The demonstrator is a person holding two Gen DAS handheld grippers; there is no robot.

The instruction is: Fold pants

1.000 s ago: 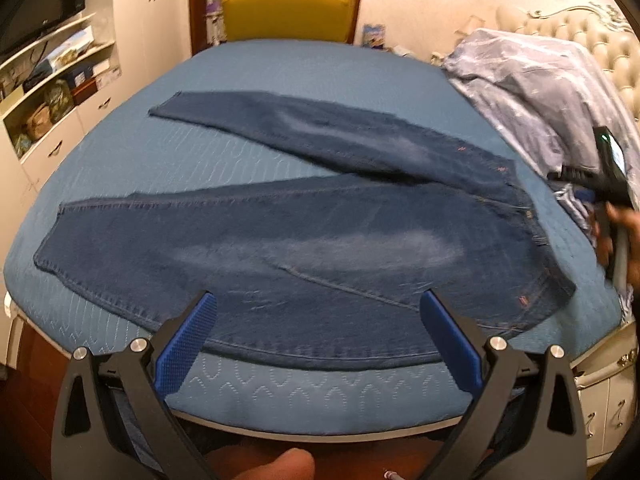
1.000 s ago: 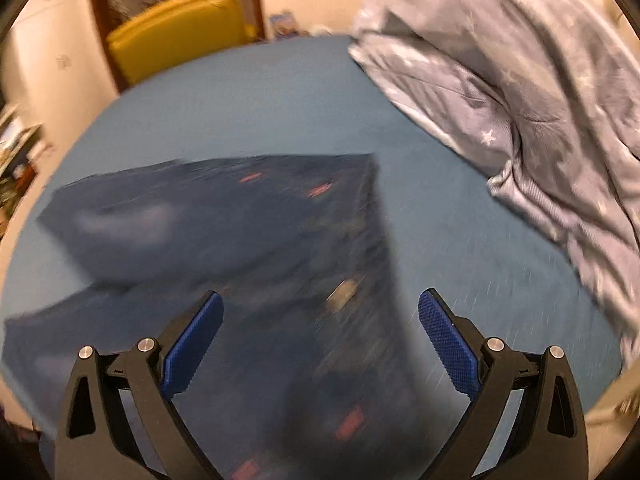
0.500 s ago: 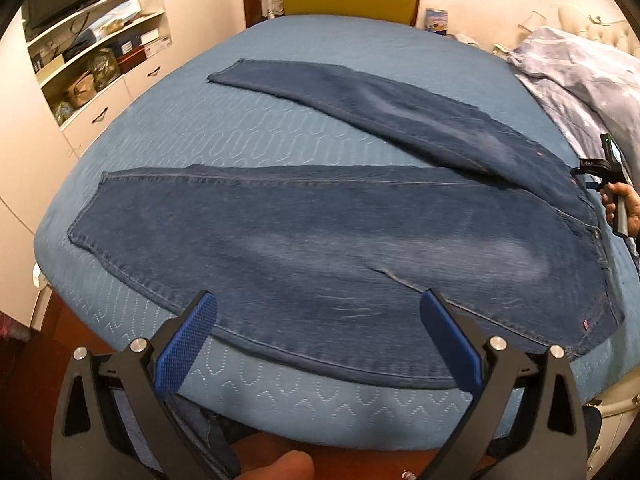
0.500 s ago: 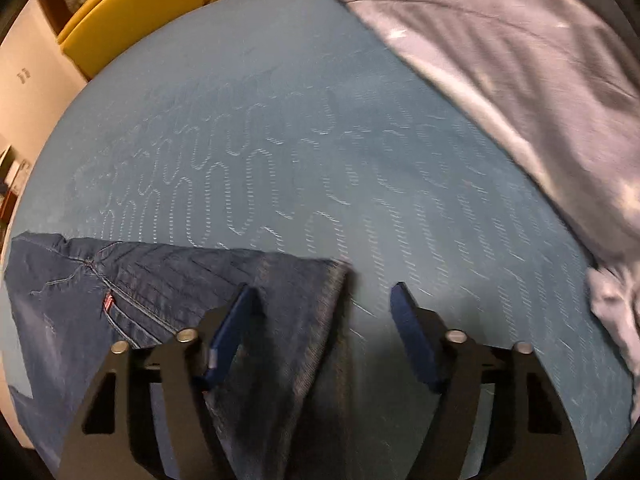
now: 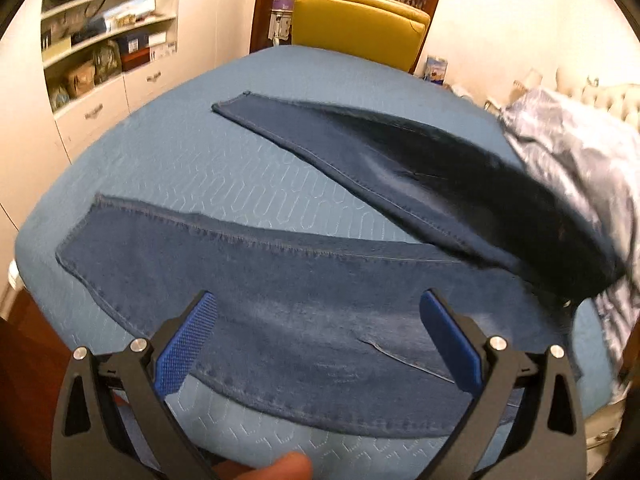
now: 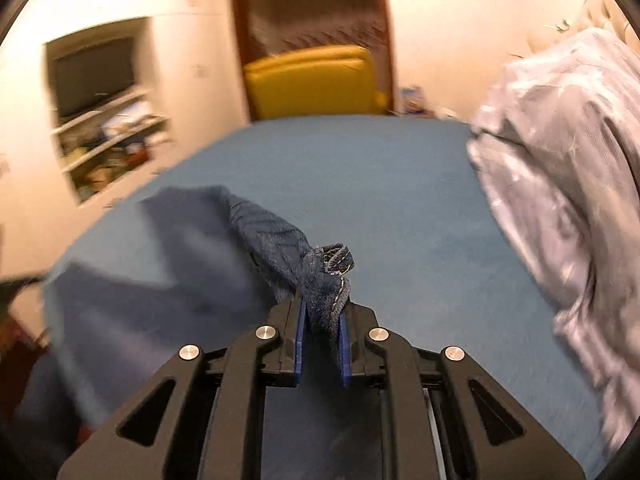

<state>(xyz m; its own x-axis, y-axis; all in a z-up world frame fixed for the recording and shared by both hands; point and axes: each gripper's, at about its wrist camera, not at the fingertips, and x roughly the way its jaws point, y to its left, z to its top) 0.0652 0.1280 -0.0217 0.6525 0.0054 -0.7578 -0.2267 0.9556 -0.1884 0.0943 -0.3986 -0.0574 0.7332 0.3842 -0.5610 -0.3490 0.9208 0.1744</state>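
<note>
Jeans [image 5: 320, 340] lie on the blue bedspread [image 5: 224, 168], long axis left-right, hems to the left, waist to the right; near leg flat, far leg angled up-left and lifted at its right end. Right gripper [image 6: 322, 334] is clamped on bunched waist denim, raised. Left gripper [image 5: 316, 344] spread wide, hovering over the near leg, gripping nothing.

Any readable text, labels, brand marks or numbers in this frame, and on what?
None can be read.
Boxes on the shelves: print too small and blurred.
Small packet beside the yellow chair: blurred.
Jeans: no label visible; the right gripper holds only bunched denim.
</note>
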